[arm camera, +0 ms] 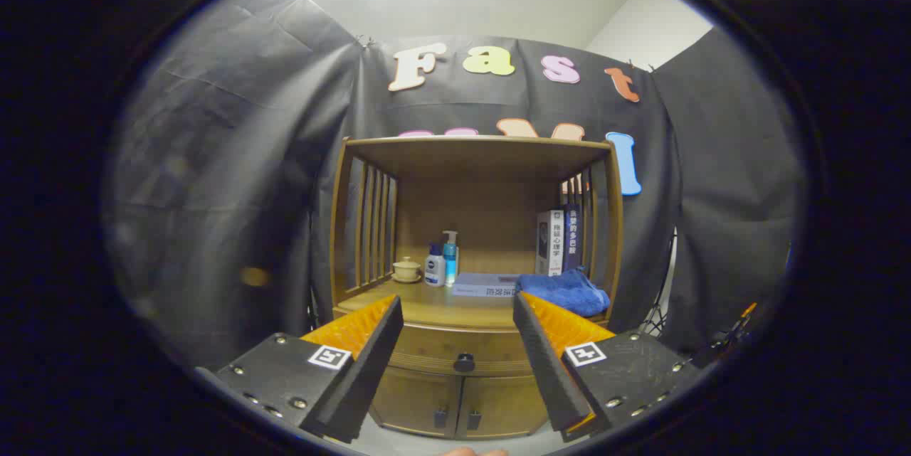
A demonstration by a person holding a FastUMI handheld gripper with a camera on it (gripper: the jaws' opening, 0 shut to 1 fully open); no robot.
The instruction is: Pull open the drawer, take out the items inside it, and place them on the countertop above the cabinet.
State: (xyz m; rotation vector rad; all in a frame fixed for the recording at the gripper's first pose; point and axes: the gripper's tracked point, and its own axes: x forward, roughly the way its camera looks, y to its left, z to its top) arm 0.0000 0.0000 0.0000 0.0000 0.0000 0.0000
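Observation:
A wooden cabinet [473,228] stands ahead of me against the booth wall. Its drawer [455,351] sits shut under the countertop [441,306], with a dark round knob [464,362] at its middle. My gripper [455,331] is open and holds nothing; the knob shows in the gap between the fingers, some way beyond them. The drawer's contents are hidden.
On the countertop stand a small lidded cup [406,269], a white bottle [435,265] and a blue pump bottle [450,257]. A flat book [486,284] and a folded blue towel [564,292] lie to the right, with upright books [559,242] behind. Two small doors [459,406] sit below the drawer.

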